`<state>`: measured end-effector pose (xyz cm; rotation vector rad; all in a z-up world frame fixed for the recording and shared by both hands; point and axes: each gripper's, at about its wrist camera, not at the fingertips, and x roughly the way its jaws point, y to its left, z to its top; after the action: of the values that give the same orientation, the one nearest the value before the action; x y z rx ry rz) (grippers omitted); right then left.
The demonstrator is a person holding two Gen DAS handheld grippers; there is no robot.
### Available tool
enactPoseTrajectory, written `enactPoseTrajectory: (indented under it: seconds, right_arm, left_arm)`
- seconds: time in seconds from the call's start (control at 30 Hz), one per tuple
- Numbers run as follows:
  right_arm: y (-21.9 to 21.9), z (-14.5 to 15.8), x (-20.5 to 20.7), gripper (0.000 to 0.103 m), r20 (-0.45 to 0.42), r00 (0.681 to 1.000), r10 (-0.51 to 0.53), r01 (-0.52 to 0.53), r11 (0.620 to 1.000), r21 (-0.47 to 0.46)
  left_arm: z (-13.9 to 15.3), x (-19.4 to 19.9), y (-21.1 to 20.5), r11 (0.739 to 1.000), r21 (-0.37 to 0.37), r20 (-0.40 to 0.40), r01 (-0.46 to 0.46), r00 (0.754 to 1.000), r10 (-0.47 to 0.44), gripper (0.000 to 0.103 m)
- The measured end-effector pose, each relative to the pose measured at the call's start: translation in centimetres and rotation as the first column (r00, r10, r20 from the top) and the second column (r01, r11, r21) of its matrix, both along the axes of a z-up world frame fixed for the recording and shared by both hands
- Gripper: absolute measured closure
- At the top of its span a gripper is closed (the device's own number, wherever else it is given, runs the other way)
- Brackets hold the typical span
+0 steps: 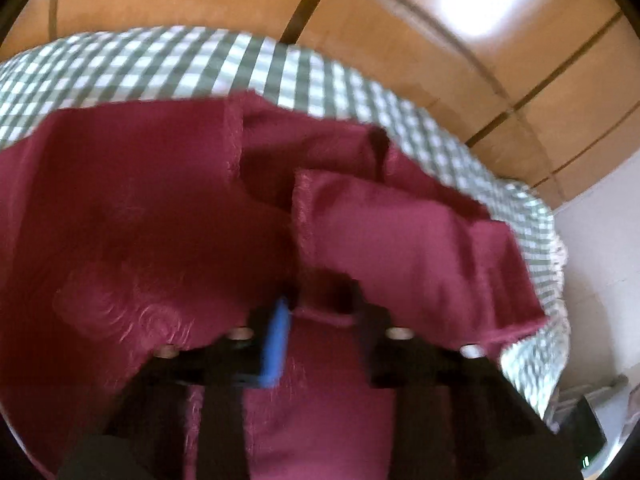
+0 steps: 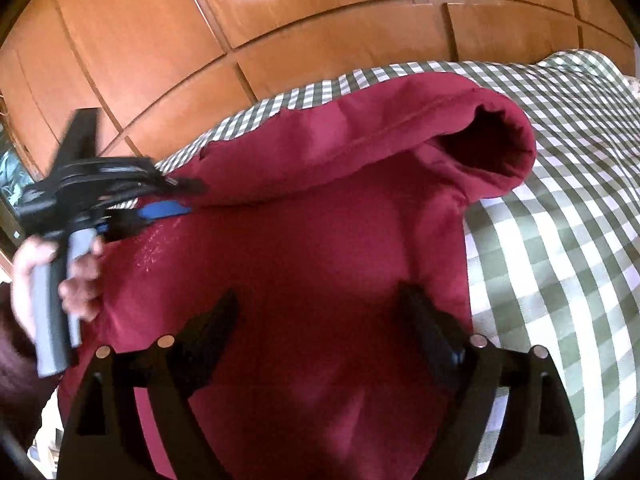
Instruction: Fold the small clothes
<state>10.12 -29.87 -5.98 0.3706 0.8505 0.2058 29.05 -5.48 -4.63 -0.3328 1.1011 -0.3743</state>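
Right wrist: one maroon garment (image 2: 312,264), two grippers, left gripper (image 2: 182,196) clamping it

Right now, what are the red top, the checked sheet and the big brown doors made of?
Red top: soft knit, probably cotton; matte, it creases and sags. Checked sheet: thin woven cloth, matte, with a woven green-white grid. Doors: wood or wood-look panels, glossy; bright light reflects off them.

green-and-white checked cloth cover (image 2: 560,240) spread across the surface; behind it, glossy orange-brown wooden panelled wall (image 2: 280,20) with dark seams and bright light reflections.
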Motion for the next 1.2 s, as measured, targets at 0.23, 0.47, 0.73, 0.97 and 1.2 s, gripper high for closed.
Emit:
enactPoseTrajectory:
  seconds: [0.23, 0.47, 0.73, 0.97, 1.2]
  right_arm:
    - [-0.8, 0.3, 0.1, 0.017, -0.02, 1.0, -0.001, 0.002, 0.997, 0.073]
    - [-2.7, 3.6, 0.0, 0.021, -0.007, 0.999, -0.047, 0.048, 0.987, 0.154]
    - [-2.6, 6.6, 5.0, 0.03, 0.049, 0.992, -0.114, 0.113, 0.993, 0.021]
    - [1.1, 0.1, 7.9, 0.036, -0.037, 0.99, -0.135, 0.118, 0.948, -0.297]
    - [2.3, -0.3, 7.6, 0.033, -0.01, 0.989, -0.144, 0.129, 0.912, -0.39]
  left_arm:
    - [5.0, -1.5, 2.4, 0.998, -0.043, 0.168, -0.051, 0.984, 0.057, 0.095]
    - [6.2, -2.8, 6.1, 0.997, 0.007, 0.216, -0.077, 0.974, 0.073, 0.095]
    - [3.8, -3.1, 9.2, 0.991, 0.035, 0.176, -0.13, 0.977, 0.122, 0.095]
    - [0.5, -2.6, 10.1, 0.979, 0.126, 0.123, -0.159, 0.982, 0.144, 0.095]
    - [-0.9, -4.1, 8.2, 0.944, 0.277, 0.204, -0.18, 0.971, 0.125, 0.086]
